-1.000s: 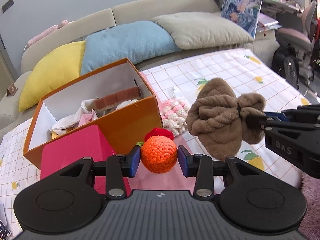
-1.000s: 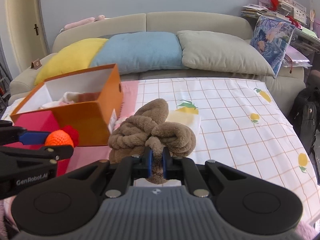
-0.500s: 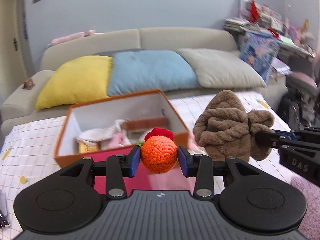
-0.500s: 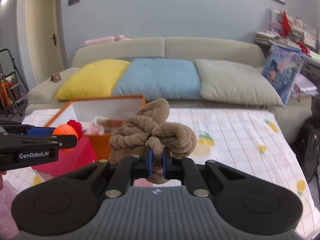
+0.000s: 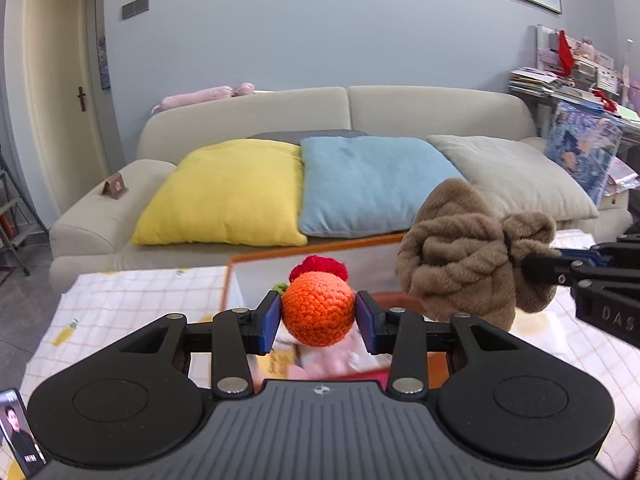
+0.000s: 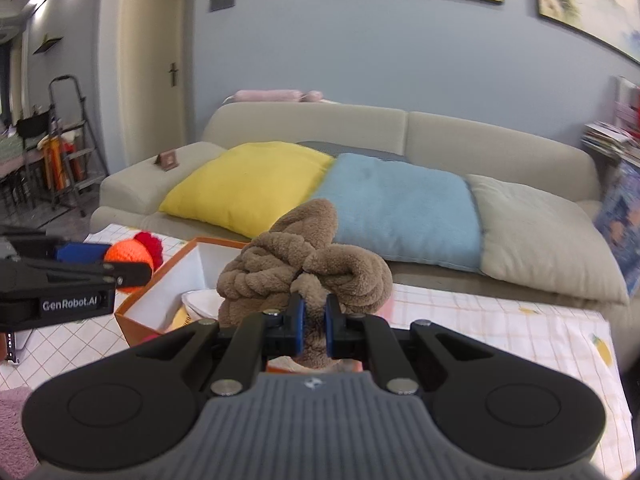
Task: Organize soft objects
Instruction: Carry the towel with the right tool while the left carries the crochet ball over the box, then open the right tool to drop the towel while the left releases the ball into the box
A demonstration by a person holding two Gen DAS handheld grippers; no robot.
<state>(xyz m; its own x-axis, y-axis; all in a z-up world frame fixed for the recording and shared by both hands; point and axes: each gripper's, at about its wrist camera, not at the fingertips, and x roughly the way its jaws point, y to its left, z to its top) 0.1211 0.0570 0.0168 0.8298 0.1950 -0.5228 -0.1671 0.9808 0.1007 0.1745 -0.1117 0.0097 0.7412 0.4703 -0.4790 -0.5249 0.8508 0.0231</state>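
My left gripper (image 5: 318, 317) is shut on an orange crocheted ball (image 5: 318, 308) with a red tuft, held above the orange box (image 5: 320, 246). The ball also shows in the right wrist view (image 6: 132, 256). My right gripper (image 6: 313, 326) is shut on a brown fluffy plush bundle (image 6: 304, 268), raised over the box (image 6: 160, 280). The bundle shows to the right in the left wrist view (image 5: 468, 256). The box holds soft white and pink items, mostly hidden by the grippers.
A beige sofa (image 5: 400, 112) stands behind with yellow (image 5: 224, 196), blue (image 5: 368, 184) and grey (image 5: 508, 176) cushions. A checked cloth (image 6: 500, 332) covers the surface. A phone (image 5: 20, 432) lies at the lower left. A ladder (image 6: 68, 140) stands far left.
Both grippers have risen and tilted up with their loads; the box has dropped low in view and the wall and sofa now fill the frames. Both grips are unchanged.
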